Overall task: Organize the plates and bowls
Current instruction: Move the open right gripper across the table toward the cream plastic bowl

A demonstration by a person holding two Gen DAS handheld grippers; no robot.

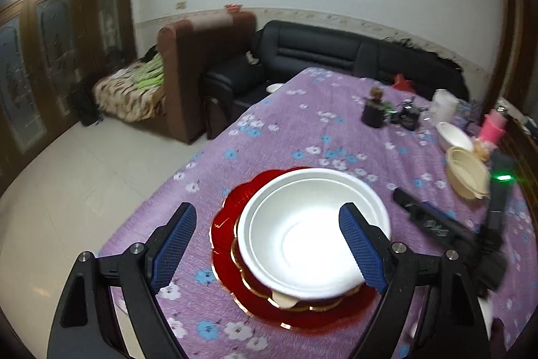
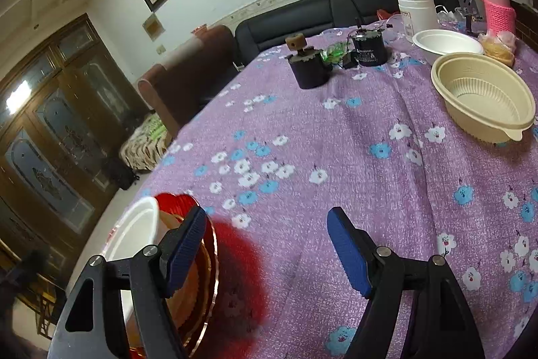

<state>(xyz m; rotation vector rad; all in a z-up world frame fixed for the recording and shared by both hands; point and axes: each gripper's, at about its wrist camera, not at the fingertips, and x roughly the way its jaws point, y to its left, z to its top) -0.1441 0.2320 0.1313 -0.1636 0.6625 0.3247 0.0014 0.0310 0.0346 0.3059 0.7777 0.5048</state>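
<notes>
A white bowl [image 1: 312, 231] sits on top of a stack of red gold-rimmed plates [image 1: 225, 224] near the table's left edge. My left gripper [image 1: 268, 207] hovers over this stack, open, with the bowl showing between its blue pads and neither pad pressing on it. In the right wrist view the same white bowl [image 2: 134, 234] and red plates [image 2: 205, 261] lie at the lower left, partly behind my finger. My right gripper [image 2: 267, 210] stands open over bare cloth, holding nothing. A beige ribbed bowl [image 2: 484, 96] and a second white bowl [image 2: 447, 44] stand further off at the right.
The table wears a purple flowered cloth [image 2: 336, 140]. Two dark cylinders [image 2: 309, 69] with small parts, a white jar [image 2: 417, 12] and a pink-sleeved bottle [image 2: 497, 5] stand at the far end. The beige bowl [image 1: 467, 172] is right of the stack. A black sofa [image 1: 336, 52] lies beyond.
</notes>
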